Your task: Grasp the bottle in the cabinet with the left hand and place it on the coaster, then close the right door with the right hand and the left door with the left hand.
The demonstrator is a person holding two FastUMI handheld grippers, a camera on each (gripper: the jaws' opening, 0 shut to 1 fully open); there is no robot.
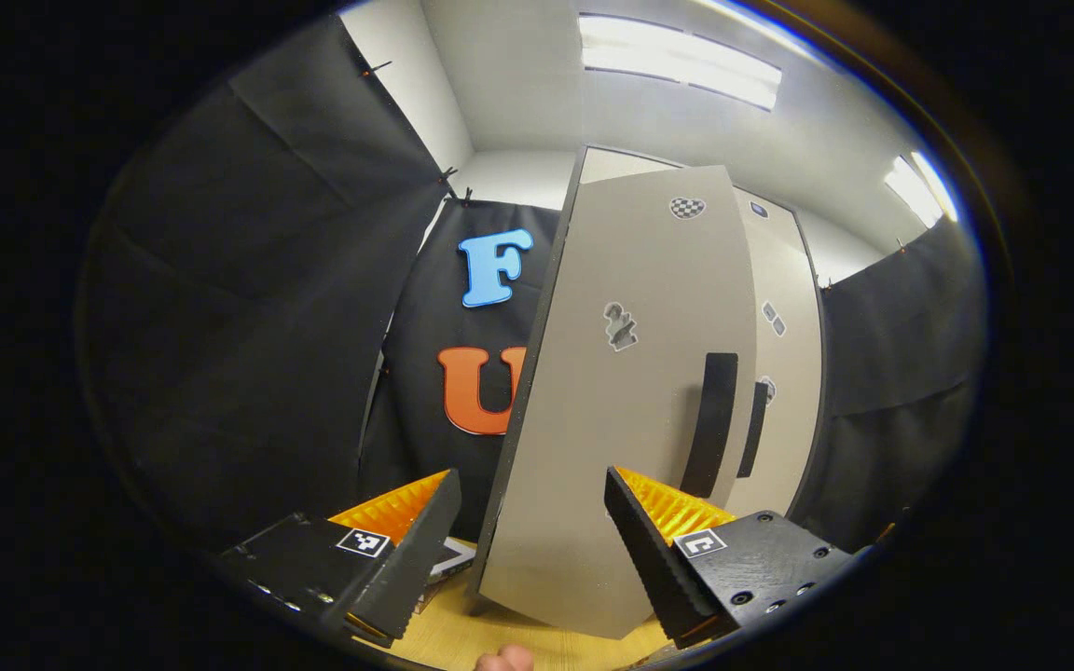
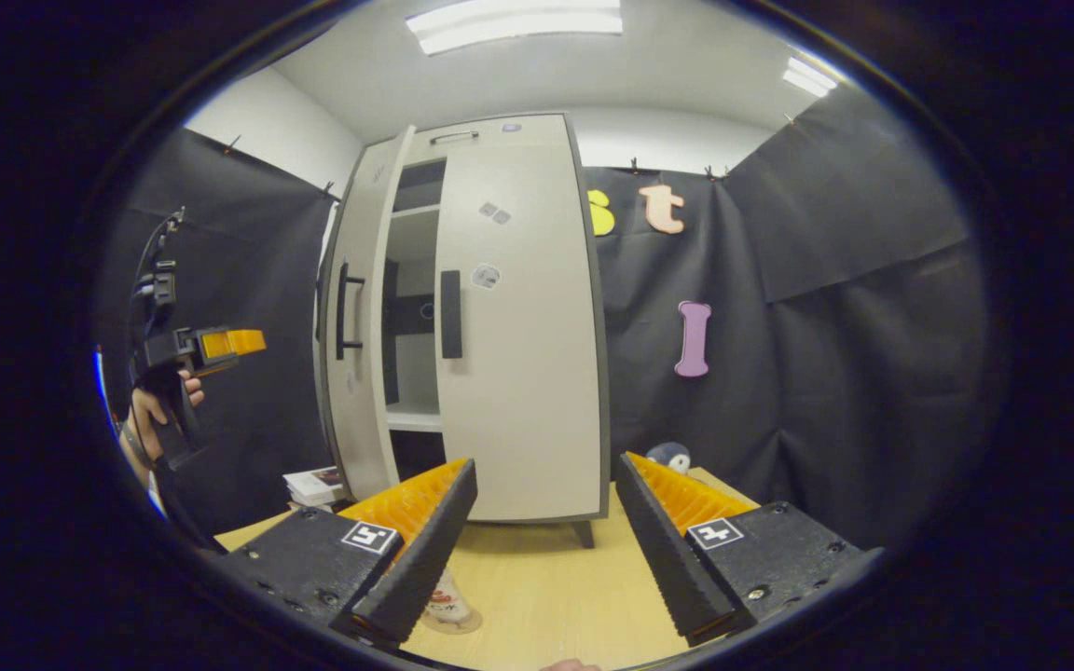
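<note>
Working left to right in the right gripper view: over on the far left we've got the left gripper (image 2: 220,343) held up in a hand (image 2: 153,410), well apart from the cabinet (image 2: 500,168). Seen from there we can't tell how its fingers stand, but in the left gripper view its own fingers are spread wide with nothing between them (image 1: 528,522).

Next comes the left door (image 2: 360,373), swung part way out, so that's the bit left to do. Its dark bar handle (image 2: 343,310) stands proud. The panel looks stiff and light, so we reckon pushing flat on the face near the handle edge beats pinching anything.

The right door (image 2: 523,373) looks shut, or near enough.

Bottom of the view, the bottle (image 2: 448,601) sits on the wooden table (image 2: 546,596), peeking out by our right gripper (image 2: 546,522), whose fingers are also spread and empty. There's a clear disc under the bottle, probably the coaster, hard to say.
</note>
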